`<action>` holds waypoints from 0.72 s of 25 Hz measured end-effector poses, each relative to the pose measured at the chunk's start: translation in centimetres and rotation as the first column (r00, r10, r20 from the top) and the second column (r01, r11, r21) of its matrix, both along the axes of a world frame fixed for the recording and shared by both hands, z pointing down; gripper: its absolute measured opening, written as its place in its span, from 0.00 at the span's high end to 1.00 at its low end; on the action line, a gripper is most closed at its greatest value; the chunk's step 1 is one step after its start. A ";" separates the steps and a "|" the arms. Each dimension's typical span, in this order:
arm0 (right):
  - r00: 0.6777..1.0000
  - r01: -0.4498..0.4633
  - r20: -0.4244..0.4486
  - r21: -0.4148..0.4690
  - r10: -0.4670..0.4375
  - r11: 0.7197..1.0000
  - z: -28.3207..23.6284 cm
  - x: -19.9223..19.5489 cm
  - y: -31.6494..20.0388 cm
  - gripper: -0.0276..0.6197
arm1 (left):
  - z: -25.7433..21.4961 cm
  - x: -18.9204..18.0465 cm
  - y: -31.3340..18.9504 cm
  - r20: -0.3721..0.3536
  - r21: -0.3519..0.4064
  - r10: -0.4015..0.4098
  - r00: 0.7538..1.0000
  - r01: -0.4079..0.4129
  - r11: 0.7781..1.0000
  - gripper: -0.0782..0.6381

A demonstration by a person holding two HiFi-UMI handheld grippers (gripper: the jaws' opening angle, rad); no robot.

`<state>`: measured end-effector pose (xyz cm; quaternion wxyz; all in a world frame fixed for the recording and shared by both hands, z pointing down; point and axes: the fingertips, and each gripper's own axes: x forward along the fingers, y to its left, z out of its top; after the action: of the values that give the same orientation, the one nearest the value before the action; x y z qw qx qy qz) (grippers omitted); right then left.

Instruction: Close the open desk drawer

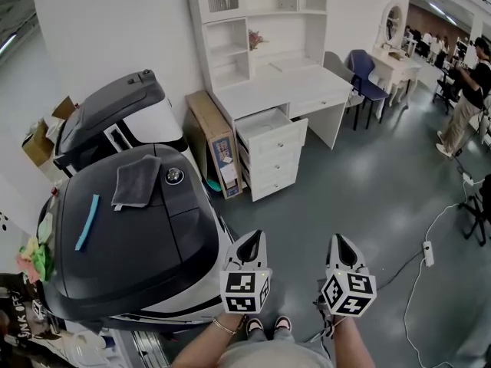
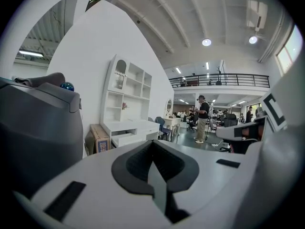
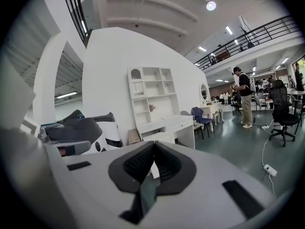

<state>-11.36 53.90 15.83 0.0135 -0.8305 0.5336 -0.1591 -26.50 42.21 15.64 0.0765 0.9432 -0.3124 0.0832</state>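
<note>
A white desk (image 1: 291,83) with a shelf hutch stands against the far wall. Its top drawer (image 1: 270,129) at the left pedestal is pulled out, and two shut drawers sit below it. The desk also shows far off in the left gripper view (image 2: 129,128) and the right gripper view (image 3: 164,127). Both grippers hang well short of it over the grey floor. My left gripper (image 1: 255,240) is shut with nothing between its tips. My right gripper (image 1: 343,243) is shut too and holds nothing. In both gripper views the jaws meet at the tips.
A large dark and white machine (image 1: 130,228) with a grey cloth on top fills the left side. A cardboard box (image 1: 217,142) leans beside the desk. Chairs (image 1: 364,79), a second table and a standing person (image 1: 468,98) are at the right. A white cable and power strip (image 1: 428,251) lie on the floor.
</note>
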 end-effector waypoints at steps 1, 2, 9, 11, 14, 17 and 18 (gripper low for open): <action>1.000 0.000 0.000 0.000 0.000 1.000 0.0 0.0 0.0 0.94 | 0.1 0.0 -0.1 0.002 -0.001 -0.001 1.000 0.001 1.000 0.88; 1.000 0.002 0.001 0.001 -0.002 1.000 0.1 0.0 -0.1 0.94 | 0.1 -0.1 -0.1 0.004 -0.002 -0.003 1.000 0.003 1.000 0.88; 1.000 0.005 -0.008 -0.003 -0.005 1.000 0.0 -0.1 0.1 0.82 | 0.2 -0.3 -0.7 0.000 -0.005 -0.011 1.000 0.011 1.000 0.87; 1.000 0.001 -0.010 -0.004 -0.001 1.000 -0.1 -0.1 0.2 0.80 | 0.2 -0.3 -0.8 -0.001 -0.008 -0.011 1.000 0.011 1.000 0.88; 1.000 -0.011 -0.010 -0.003 0.011 1.000 0.0 0.0 0.2 0.76 | 0.3 -0.1 -0.9 0.001 -0.017 0.000 1.000 0.000 1.000 0.87; 1.000 -0.024 -0.007 -0.007 0.024 1.000 0.1 -0.1 0.1 0.76 | 0.4 0.2 -1.0 0.005 -0.020 0.016 1.000 -0.016 1.000 0.87; 1.000 -0.030 -0.006 -0.007 0.030 1.000 0.2 -0.1 0.0 0.76 | 0.3 0.4 -1.1 0.004 -0.018 0.024 1.000 -0.024 1.000 0.87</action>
<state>-11.47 53.94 15.98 0.0111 -0.8390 0.5204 -0.1584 -26.13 41.13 15.97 0.0834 0.9459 -0.3007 0.0890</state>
